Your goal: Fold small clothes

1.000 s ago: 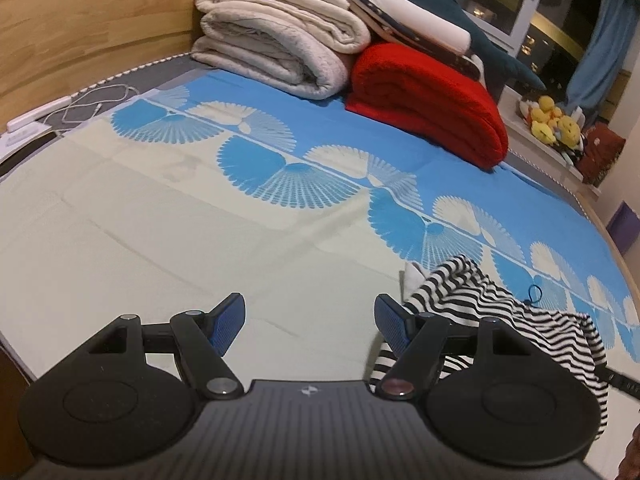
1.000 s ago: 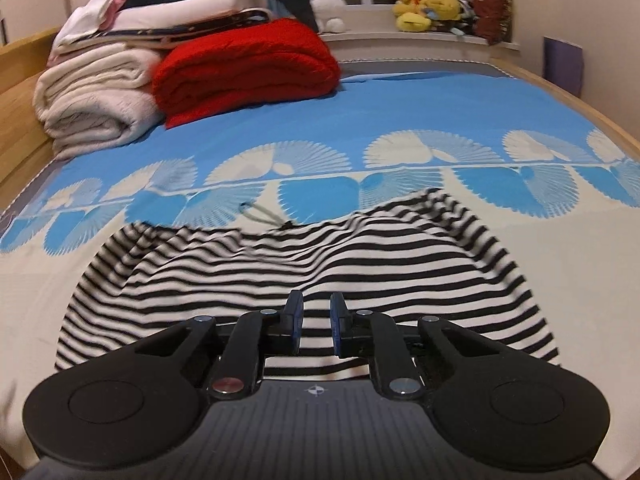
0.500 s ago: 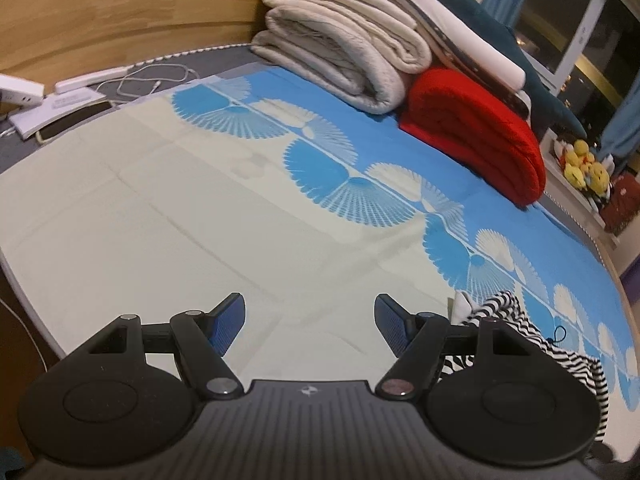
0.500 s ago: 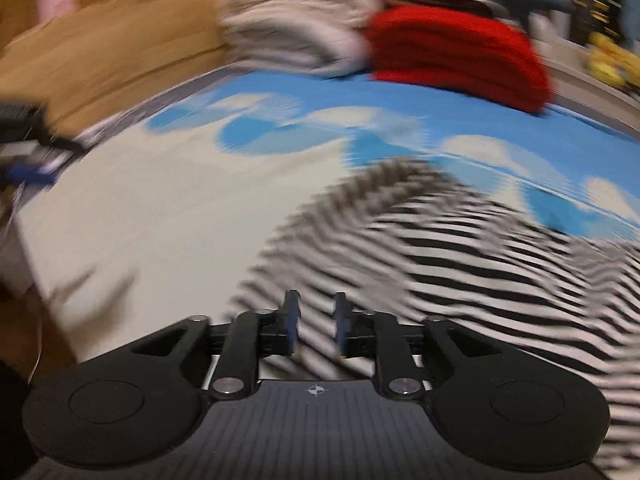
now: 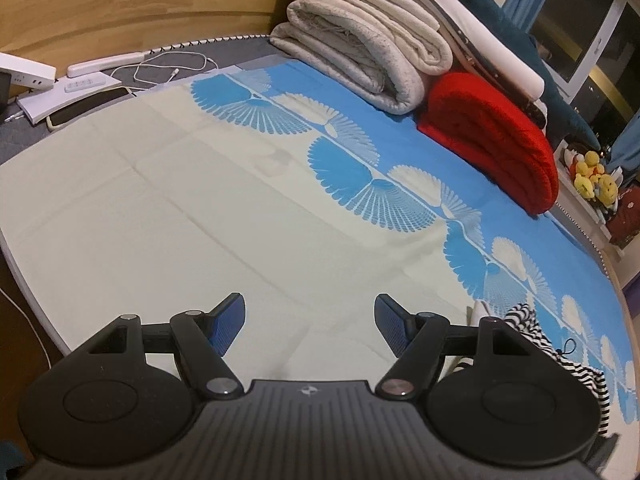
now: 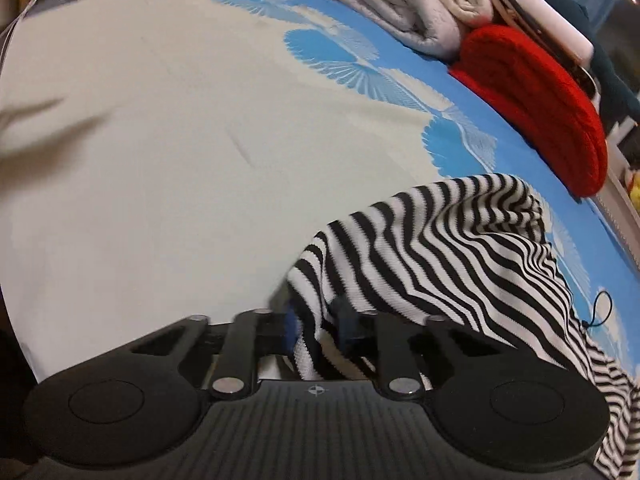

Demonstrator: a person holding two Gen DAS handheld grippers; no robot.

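Observation:
A black-and-white striped garment point(image 6: 452, 256) lies bunched on the bed. My right gripper point(image 6: 316, 332) is shut on its near edge and lifts it, so the cloth drapes off to the right. In the left wrist view the garment point(image 5: 536, 332) shows only at the lower right, partly hidden by the gripper body. My left gripper point(image 5: 310, 324) is open and empty above the cream part of the sheet, left of the garment and apart from it.
The bed sheet point(image 5: 200, 216) is cream with a blue fan-pattern band. Folded cream blankets point(image 5: 360, 44) and a red blanket point(image 5: 492, 140) are stacked at the far side. A phone, cables and white devices point(image 5: 76, 100) lie at the far left edge. Plush toys point(image 5: 592, 180) sit on the sill.
My right gripper has swung left, dragging and lifting the striped garment's edge with it. My left gripper has moved left, so the garment slid toward its right edge.

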